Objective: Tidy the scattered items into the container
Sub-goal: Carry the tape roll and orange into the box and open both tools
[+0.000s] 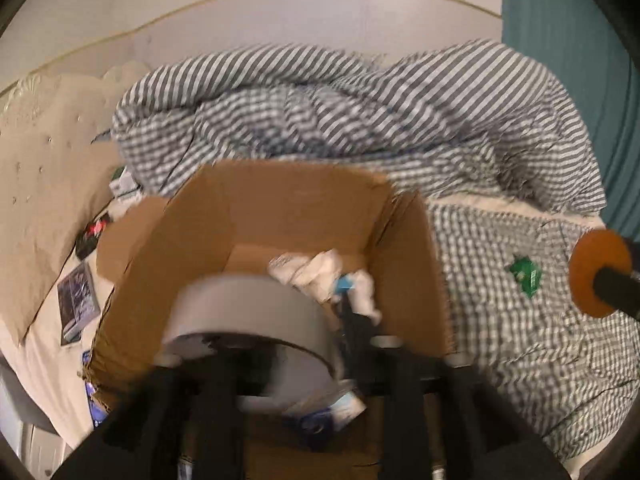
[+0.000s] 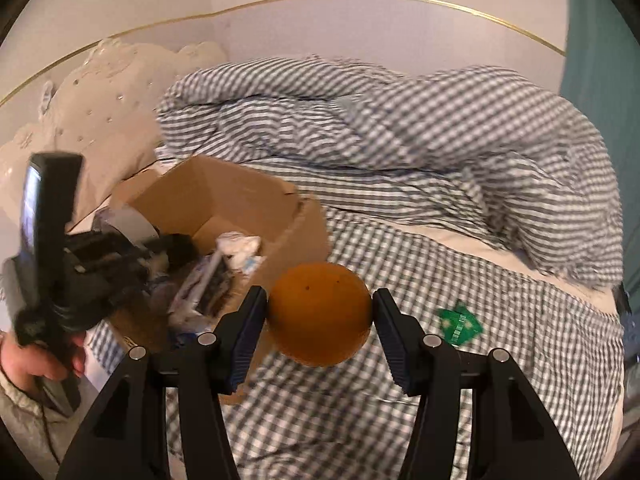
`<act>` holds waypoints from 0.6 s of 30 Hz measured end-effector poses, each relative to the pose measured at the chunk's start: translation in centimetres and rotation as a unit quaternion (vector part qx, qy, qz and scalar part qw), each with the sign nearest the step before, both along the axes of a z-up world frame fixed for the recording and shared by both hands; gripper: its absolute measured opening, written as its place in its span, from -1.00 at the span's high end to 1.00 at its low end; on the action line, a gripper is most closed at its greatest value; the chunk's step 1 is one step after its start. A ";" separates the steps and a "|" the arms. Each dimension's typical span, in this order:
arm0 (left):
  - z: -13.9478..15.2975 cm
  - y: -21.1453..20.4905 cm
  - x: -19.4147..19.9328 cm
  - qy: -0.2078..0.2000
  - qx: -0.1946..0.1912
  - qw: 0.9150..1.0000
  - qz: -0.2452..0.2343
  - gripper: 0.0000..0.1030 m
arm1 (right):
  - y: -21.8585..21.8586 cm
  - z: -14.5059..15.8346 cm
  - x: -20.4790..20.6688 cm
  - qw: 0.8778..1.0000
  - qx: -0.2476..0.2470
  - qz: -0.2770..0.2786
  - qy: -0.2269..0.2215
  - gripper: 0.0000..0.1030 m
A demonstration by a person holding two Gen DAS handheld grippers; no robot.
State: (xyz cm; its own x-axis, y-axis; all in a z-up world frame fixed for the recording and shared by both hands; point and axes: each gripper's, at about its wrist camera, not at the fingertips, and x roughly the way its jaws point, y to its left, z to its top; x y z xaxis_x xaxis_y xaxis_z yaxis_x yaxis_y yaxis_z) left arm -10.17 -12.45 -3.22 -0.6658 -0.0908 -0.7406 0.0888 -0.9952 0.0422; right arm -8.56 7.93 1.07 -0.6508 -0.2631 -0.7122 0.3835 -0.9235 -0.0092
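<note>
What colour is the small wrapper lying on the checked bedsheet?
Green, with a white barcode patch; the wrapper shows best in the right wrist view, lying on the bedsheet.

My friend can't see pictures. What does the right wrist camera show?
The right gripper pinches an orange above a gray checked bedspread. To the left, an open cardboard box holds crumpled paper, and the left gripper hovers over it with a gray tape roll.
</note>
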 end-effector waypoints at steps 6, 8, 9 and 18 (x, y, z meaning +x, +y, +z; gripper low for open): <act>-0.8 -1.9 0.3 0.011 -0.003 1.000 0.028 -0.58 | -4.3 -0.3 -0.8 1.000 0.004 0.027 -0.005 -0.06; -0.9 -2.3 0.4 0.013 -0.006 0.999 0.032 -0.60 | -5.8 -0.6 -1.5 0.999 0.001 0.035 -0.010 -0.06; -0.9 -2.4 0.4 0.013 -0.004 0.999 0.030 -0.64 | -6.4 -0.7 -1.8 0.999 -0.001 0.036 -0.011 -0.06; -0.8 -3.9 0.2 0.025 0.000 0.999 0.046 -0.80 | -9.9 -2.4 -4.2 0.998 -0.015 0.047 -0.037 -0.07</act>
State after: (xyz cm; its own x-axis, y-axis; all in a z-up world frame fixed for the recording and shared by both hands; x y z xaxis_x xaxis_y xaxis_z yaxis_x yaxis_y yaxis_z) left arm -9.96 -16.38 -3.97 -0.6913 -0.1532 -0.7061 0.1820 -0.9827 0.0350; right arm -12.71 -1.98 -1.30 -0.5683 -0.3420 -0.7484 0.4667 -0.8830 0.0491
